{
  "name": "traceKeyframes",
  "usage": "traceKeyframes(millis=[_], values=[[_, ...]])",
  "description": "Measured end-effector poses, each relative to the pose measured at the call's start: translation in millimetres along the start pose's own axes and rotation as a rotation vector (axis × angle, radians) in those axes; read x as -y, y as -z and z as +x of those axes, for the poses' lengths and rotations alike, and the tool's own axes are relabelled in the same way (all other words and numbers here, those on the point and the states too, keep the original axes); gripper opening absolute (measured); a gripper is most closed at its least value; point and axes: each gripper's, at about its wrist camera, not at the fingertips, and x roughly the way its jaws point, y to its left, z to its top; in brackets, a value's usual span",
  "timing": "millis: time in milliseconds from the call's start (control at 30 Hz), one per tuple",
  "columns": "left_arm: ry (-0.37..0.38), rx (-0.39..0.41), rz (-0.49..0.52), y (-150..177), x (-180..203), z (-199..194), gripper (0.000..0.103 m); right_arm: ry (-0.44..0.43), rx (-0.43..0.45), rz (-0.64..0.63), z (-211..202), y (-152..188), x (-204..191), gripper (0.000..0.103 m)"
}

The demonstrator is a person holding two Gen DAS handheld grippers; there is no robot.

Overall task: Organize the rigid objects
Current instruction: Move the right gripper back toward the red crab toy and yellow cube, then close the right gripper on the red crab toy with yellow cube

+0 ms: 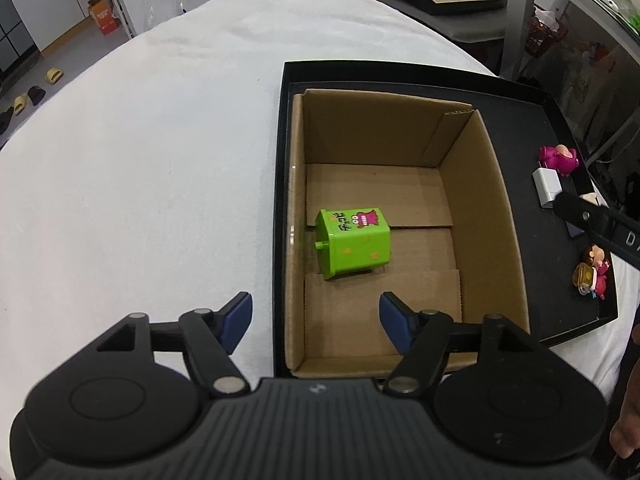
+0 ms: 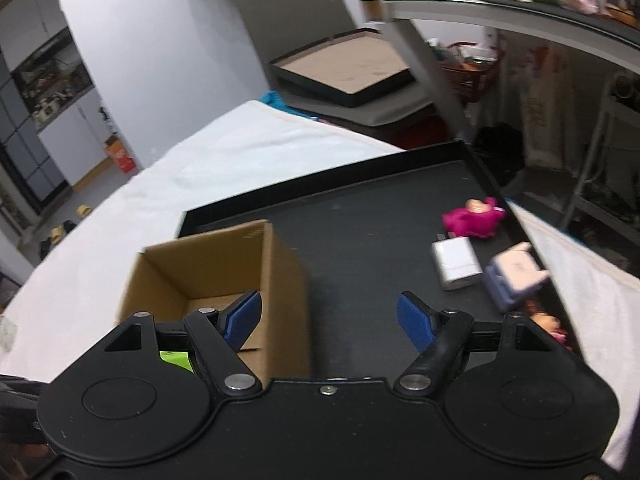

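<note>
Both tongs wide and empty above the black tray (image 2: 360, 200).
Right tongs (image 2: 330, 316): centre on the white rectangular charger block (image 2: 456, 264) ahead-right; left tongs (image 1: 316, 314) hover over the brown cardboard box (image 1: 480, 184) holding a green plastic toy bin (image 1: 352, 242).

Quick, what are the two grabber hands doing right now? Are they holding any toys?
Left gripper: jaws open, holding nothing, above the cardboard box.
Right gripper: jaws open, holding nothing, over the black tray.

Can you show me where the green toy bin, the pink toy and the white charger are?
Green bin (image 1: 352, 242): left wrist view, its side.
Pink toy (image 2: 474, 222): right wrist view, its body.
White charger (image 2: 456, 264): right wrist view, its top face.
</note>
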Motion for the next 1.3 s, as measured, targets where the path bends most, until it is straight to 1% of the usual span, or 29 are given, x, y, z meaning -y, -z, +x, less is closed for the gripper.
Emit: traceKeyframes(millis=[133, 233, 333, 433, 667, 933, 1300], values=[[-0.023, 0.007, 0.012, 1.4, 8.0, -1.3, 0.073, 0.062, -0.016, 0.025, -0.2, 5.4, 16.3, 0.075], [-0.034, 0.014, 0.016, 1.4, 14.0, -1.9, 0.076, 0.084, -0.035, 0.084, 1.2, 8.5, 30.8, 0.075], [-0.042, 0.023, 0.019, 1.1, 19.1, -2.7, 0.078, 0.125, -0.04, 0.111, 1.7, 14.6, 42.1, 0.079], [-0.053, 0.03, 0.023, 1.1, 23.7, -3.1, 0.079, 0.165, -0.041, 0.1, 3.1, 21.0, 49.1, 0.08], [-0.073, 0.035, 0.025, 0.2, 30.6, -1.1, 0.079, 0.203, -0.061, 0.146, 9.5, 28.8, 75.8, 0.083], [-0.107, 0.037, -0.006, -8.5, 25.0, 2.6, 0.079, 0.223, -0.113, 0.197, 23.1, 36.7, 96.9, 0.084], [-0.126, 0.01, 0.039, -9.5, 40.0, 15.6, 0.079, 0.302, -0.156, 0.209, 47.7, 40.2, 110.6, 0.084]])
